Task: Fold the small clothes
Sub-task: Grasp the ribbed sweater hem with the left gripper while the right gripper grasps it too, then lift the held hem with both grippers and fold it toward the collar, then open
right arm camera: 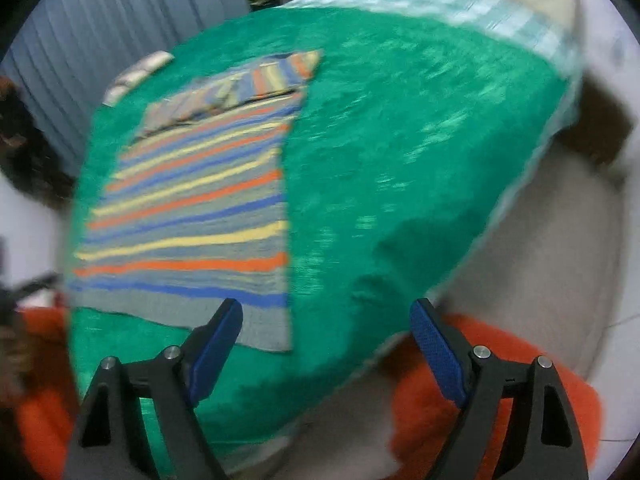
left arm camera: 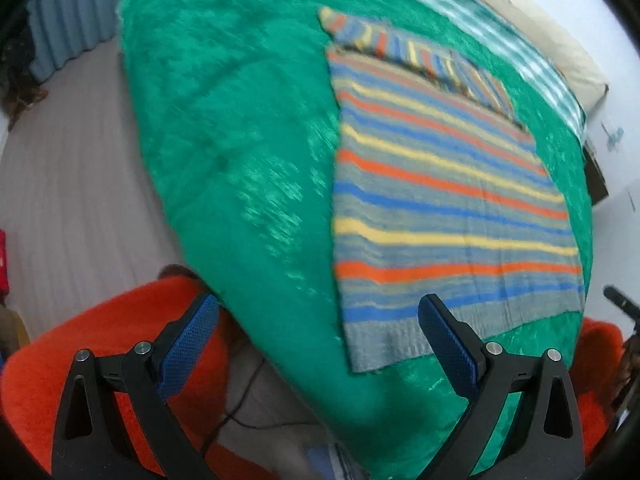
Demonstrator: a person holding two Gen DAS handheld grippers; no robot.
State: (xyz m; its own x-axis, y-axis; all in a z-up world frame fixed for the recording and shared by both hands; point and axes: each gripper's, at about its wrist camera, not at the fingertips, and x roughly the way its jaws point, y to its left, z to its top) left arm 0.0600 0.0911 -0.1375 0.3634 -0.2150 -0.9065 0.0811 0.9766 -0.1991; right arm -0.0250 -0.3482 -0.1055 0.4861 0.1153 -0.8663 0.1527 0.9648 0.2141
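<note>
Both the left gripper [left arm camera: 318, 334] and the right gripper [right arm camera: 326, 338] are hanging wide open and holding nothing above the near edge of the striped sweater [left arm camera: 448, 208] lying flat on the green blanket [left arm camera: 224, 128], so each should be pinching one bottom corner evenly.

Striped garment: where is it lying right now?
The striped garment lies flat on the green blanket, right of centre in the left wrist view, left of centre in the right wrist view.
</note>
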